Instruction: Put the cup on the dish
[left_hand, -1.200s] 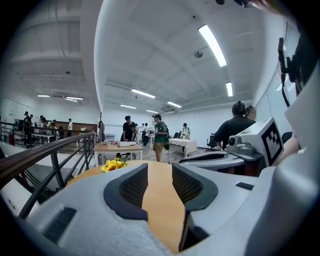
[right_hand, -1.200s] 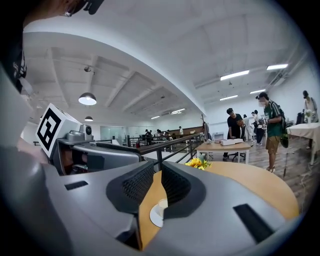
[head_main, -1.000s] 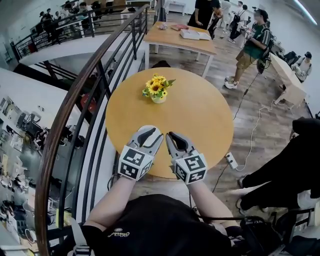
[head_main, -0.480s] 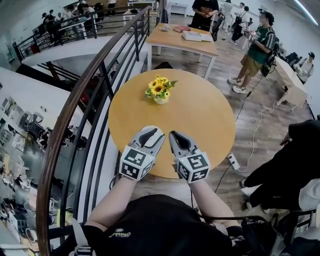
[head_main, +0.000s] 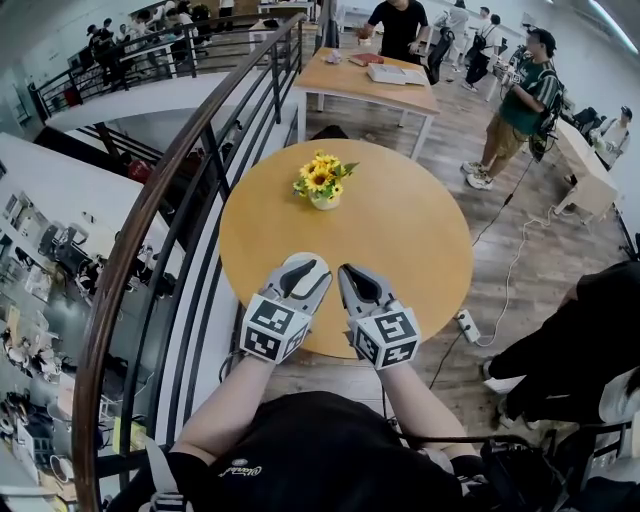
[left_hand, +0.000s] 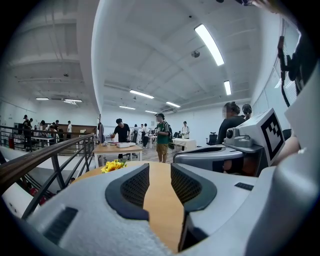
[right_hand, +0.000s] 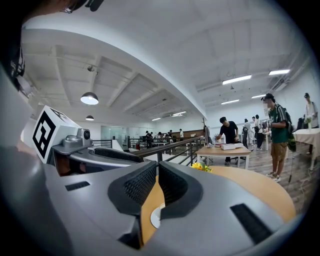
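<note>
Head view, cup: no cup shows on the round table (head_main: 400, 230), and neither gripper view shows one; where it stands cannot be told.
Dish: none is in sight either. In the right gripper view a pale round patch (right_hand: 156, 218) sits low in the slot between the jaws. It may be a mark on the tabletop or a gripper part; I cannot tell which.
Left gripper (head_main: 303, 265): jaws drawn in to a narrow slot with only bare wood showing through it, so it holds nothing.
Right gripper (head_main: 350, 275): jaws drawn together, nothing pinched between the pads.
Placement: the two grippers lie side by side at the table's near edge, close to each other, tips aimed across the top.
Why so, as a judgement: this looks like a resting or ready pose. With nothing to carry, narrow jaws and a parked position make sense, and the task appears not to be under way.
Pot of sunflowers (head_main: 322, 182): upright toward the far side, well apart from both grippers, the only thing standing on the wood.
Railing (head_main: 170, 200): curves past the table's left side.
Far table (head_main: 370, 85): beyond the round one, with people (head_main: 520, 100) standing near it.
Next move calls for: finding the cup and dish, then widening one gripper's jaws.
</note>
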